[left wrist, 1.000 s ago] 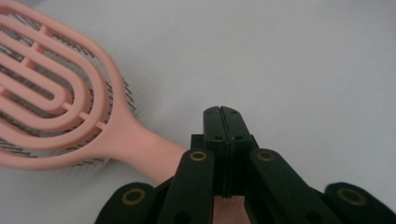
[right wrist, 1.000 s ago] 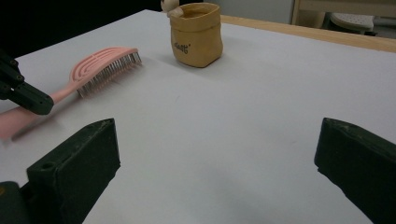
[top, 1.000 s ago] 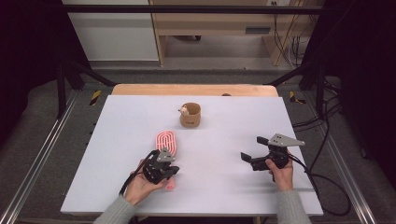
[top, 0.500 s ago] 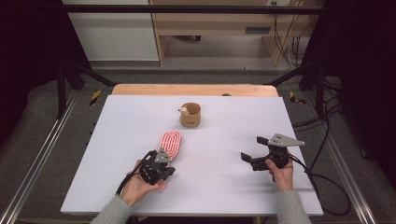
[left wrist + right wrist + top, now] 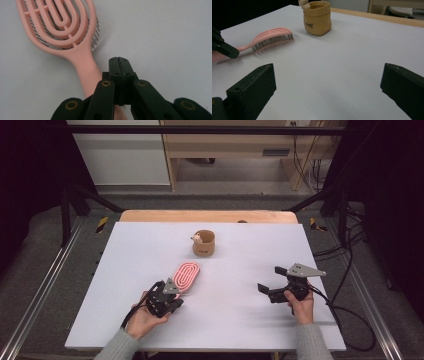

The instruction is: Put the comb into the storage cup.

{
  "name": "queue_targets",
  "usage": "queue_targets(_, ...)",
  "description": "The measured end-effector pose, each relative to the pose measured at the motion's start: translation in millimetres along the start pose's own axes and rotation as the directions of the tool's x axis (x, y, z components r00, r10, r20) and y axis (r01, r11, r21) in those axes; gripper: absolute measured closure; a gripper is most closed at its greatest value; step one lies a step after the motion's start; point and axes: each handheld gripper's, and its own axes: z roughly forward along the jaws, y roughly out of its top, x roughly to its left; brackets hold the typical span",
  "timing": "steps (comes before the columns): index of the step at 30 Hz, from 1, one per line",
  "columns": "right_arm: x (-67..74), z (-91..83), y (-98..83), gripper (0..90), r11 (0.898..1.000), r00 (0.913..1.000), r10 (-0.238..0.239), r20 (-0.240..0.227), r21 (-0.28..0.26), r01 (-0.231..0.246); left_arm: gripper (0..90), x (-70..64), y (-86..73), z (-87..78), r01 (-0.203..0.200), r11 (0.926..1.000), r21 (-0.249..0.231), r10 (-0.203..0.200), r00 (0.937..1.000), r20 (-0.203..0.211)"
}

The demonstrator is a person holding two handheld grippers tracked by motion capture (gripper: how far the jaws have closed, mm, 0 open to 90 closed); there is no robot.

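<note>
Looking first at the left gripper [image 5: 118,61], its two jaws are seen pressed tight together with nothing between them. It is held right beside the handle of the pink hairbrush [image 5: 185,276], which lies flat on the white desk [image 5: 125,285] with its bristles down. The handle is not gripped, so the brush has not been picked up yet. The right gripper [image 5: 328,82] is held wide open, with nothing in it, well apart from the brush on the other side of the desk. Farther back, a small tan cup [image 5: 204,243] is seen standing upright. It looks like the work is only at its start: the brush must yet be grabbed and moved, maybe toward the cup.
</note>
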Motion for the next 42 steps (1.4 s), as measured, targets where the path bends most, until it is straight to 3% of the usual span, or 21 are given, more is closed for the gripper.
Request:
queue_targets(18,0.0,0.3,-0.1,0.4,1.0,1.0,0.0,0.001,0.003,0.0,89.8,5.0,-2.5,-2.0,0.011,0.9999,0.01,-0.011,0.9999,-0.008)
queue_targets(24,0.0,0.3,-0.1,0.4,1.0,1.0,0.0,0.0,0.003,0.0,89.7,4.5,-0.8,-6.3,0.014,0.9998,-0.012,-0.014,0.9999,0.002)
queue_targets(28,0.0,0.5,-0.2,0.4,1.0,1.0,0.0,0.0,0.004,0.0,89.6,5.8,1.2,-15.0,0.03,0.9979,-0.058,-0.029,0.9995,0.016)
queue_targets(33,0.0,0.6,-0.3,0.4,1.0,1.0,0.0,0.0,0.005,0.0,84.6,9.6,3.5,-28.6,0.06,0.99,-0.128,-0.059,0.9982,0.004)
queue_targets(42,0.1,0.8,-0.3,0.4,1.0,1.0,0.001,-0.001,0.007,-0.001,60.0,22.2,1.0,-37.6,0.142,0.968,-0.206,-0.149,0.9888,-0.015)
